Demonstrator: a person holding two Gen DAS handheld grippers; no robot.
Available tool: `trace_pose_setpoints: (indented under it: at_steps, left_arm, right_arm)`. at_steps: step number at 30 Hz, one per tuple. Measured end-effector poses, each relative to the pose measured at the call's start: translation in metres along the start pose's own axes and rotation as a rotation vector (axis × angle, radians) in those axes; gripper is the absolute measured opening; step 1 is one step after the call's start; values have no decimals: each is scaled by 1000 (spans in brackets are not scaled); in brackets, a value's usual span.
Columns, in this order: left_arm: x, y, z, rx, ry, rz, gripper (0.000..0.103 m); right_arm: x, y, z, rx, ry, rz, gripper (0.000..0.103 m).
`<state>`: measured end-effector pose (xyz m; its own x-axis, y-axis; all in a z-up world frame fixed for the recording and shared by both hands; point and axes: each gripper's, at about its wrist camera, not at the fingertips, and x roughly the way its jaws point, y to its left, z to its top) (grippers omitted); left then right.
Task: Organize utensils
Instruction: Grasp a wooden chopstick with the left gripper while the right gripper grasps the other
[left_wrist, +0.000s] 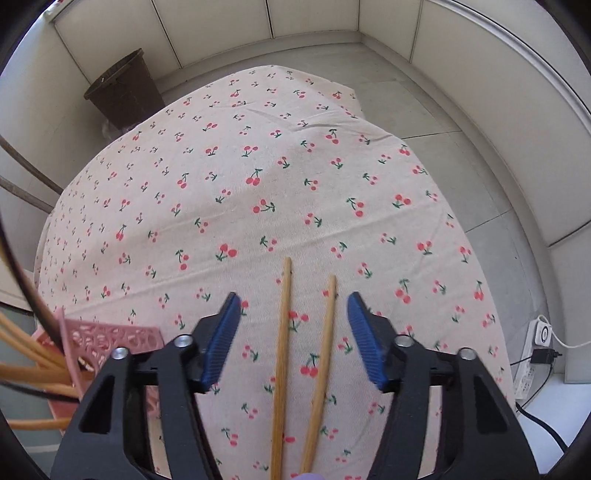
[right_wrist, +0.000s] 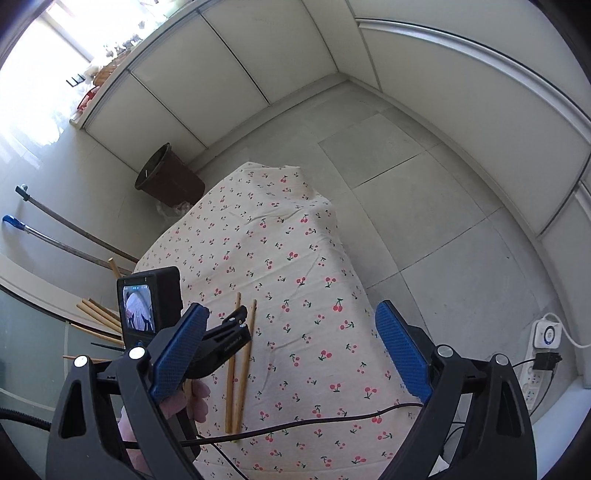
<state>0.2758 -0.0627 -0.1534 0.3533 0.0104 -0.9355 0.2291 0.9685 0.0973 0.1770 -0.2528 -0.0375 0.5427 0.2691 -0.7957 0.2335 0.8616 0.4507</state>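
Observation:
Two wooden chopsticks (left_wrist: 282, 354) lie side by side on the cherry-print tablecloth (left_wrist: 240, 192), pointing away from me. My left gripper (left_wrist: 293, 306) is open, its blue pads on either side of the chopsticks, just above them. A pink perforated utensil holder (left_wrist: 110, 339) with several chopsticks in it stands at the lower left. In the right wrist view the chopsticks (right_wrist: 240, 362) lie left of centre, with the left gripper (right_wrist: 225, 339) over them. My right gripper (right_wrist: 291, 325) is open and empty, held high above the table.
A brown bin (right_wrist: 168, 181) stands on the floor beyond the table's far edge. Mop handles (right_wrist: 74, 236) lean at the left. A white power strip (right_wrist: 546, 339) with cables lies on the floor at the right. A black cable (right_wrist: 314, 421) crosses the near tablecloth.

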Motion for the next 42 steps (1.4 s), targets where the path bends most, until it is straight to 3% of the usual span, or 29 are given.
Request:
trace_pose_setpoints:
  at_steps: [2, 9, 13, 15, 23, 29, 37, 42]
  left_arm:
    - [7, 0, 4, -2, 12, 9, 39]
    - [30, 1, 6, -10, 55, 53, 30]
    - [34, 6, 5, -27, 62, -2, 20]
    - [34, 4, 3, -24, 61, -28, 7]
    - [16, -5, -36, 28, -8, 21, 4]
    - [-40, 13, -85, -43, -115, -7, 4]
    - [-151, 49, -145, -231, -318, -77, 4]
    - [-203, 74, -184, -300, -450, -53, 4]
  right_arm:
    - [2, -2, 1, 7, 8, -3, 90]
    - [5, -1, 0, -4, 20, -13, 90]
    - [9, -2, 1, -3, 28, -20, 90]
    - [13, -4, 1, 1, 41, -22, 90]
    - [46, -2, -2, 8, 120, -45, 90]
    - [83, 15, -14, -31, 182, -67, 90]
    - [134, 64, -39, -149, 260, -90, 90]
    - [173, 77, -46, -163, 271, -148, 85]
